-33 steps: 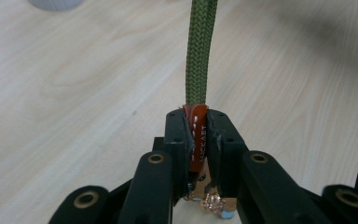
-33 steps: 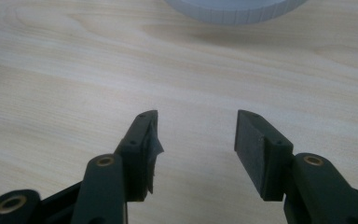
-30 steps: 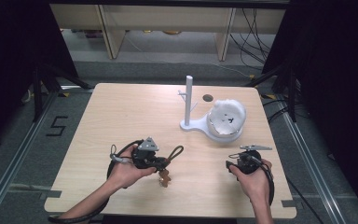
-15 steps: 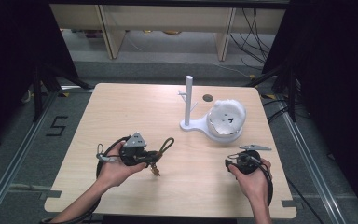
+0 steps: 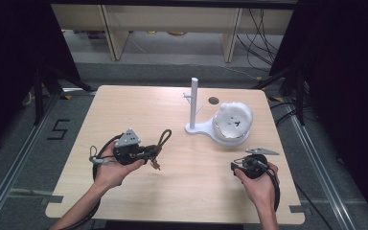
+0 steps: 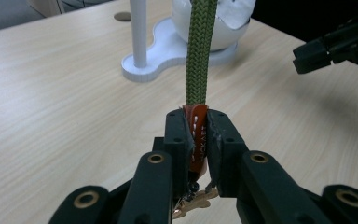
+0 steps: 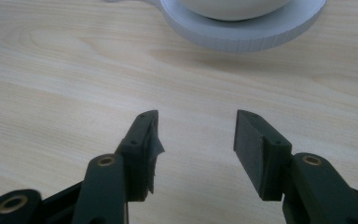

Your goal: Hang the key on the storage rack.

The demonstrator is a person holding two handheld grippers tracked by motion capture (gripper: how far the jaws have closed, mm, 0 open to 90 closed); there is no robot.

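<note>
Green braided cord [image 6: 200, 51] with an orange leather tab [image 6: 196, 135] is clamped in the left gripper [image 6: 196, 140] — jaws closed tight on the tab, small brass-coloured metal piece dangling beneath. In the high view the left gripper [image 5: 146, 154] holds it above the table's [image 5: 124, 110] left half, cord looping up toward the white post stand [image 5: 194, 103]. Long axis runs from the jaws toward that post. Right gripper [image 7: 196, 140] stands well apart — jaws wide, empty. Left hand is the nearer.
</note>
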